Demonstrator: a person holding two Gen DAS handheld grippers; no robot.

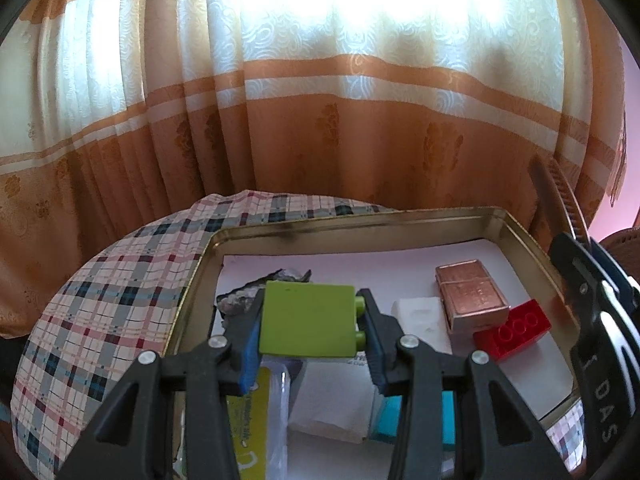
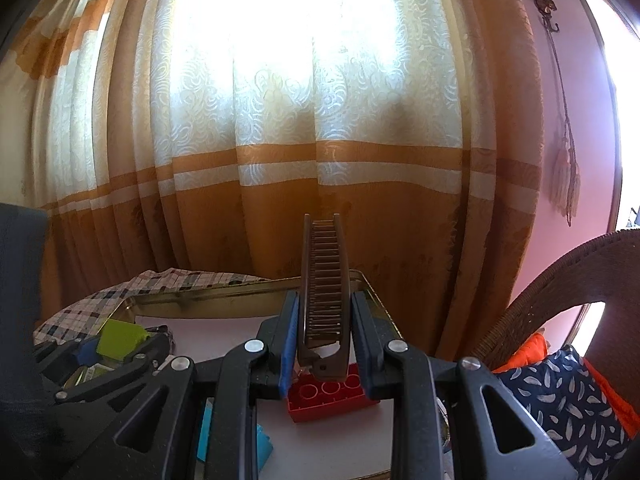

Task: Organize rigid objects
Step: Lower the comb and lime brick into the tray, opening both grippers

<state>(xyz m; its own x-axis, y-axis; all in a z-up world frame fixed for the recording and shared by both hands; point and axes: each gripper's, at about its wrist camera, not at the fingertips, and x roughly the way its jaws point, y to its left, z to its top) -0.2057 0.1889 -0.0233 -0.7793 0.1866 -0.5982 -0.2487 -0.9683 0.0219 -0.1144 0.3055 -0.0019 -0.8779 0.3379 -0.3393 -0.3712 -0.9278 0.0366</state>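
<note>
At the far left, a plaid cloth point(image 1: 92, 312) covers the table under a shallow gold tin tray point(image 1: 360, 222). Your left gripper point(image 1: 310, 322) is clenched on a lime-green building block point(image 1: 306, 320), held just above the tray's white-lined floor with its studs facing the right finger. A torn dark scrap point(image 1: 240, 300) lies behind the block, while a yellow card point(image 1: 250, 420), a white folded paper point(image 1: 332, 404) and a turquoise block point(image 1: 400, 416) lie below your fingers. To the right inside the tray sit a white block point(image 1: 420, 322), a copper-coloured lighter case point(image 1: 470, 294) just beside it, and a red building block point(image 1: 514, 328) touching the case's near corner. Further right, your right gripper point(image 2: 324, 334) is clamped on a brown folding comb point(image 2: 324, 280), held upright with its teeth facing the camera, over the red block near the tray's right wall. A wicker chair point(image 2: 560, 280) with a patterned cushion point(image 2: 560, 392) stands at the far right.
</note>
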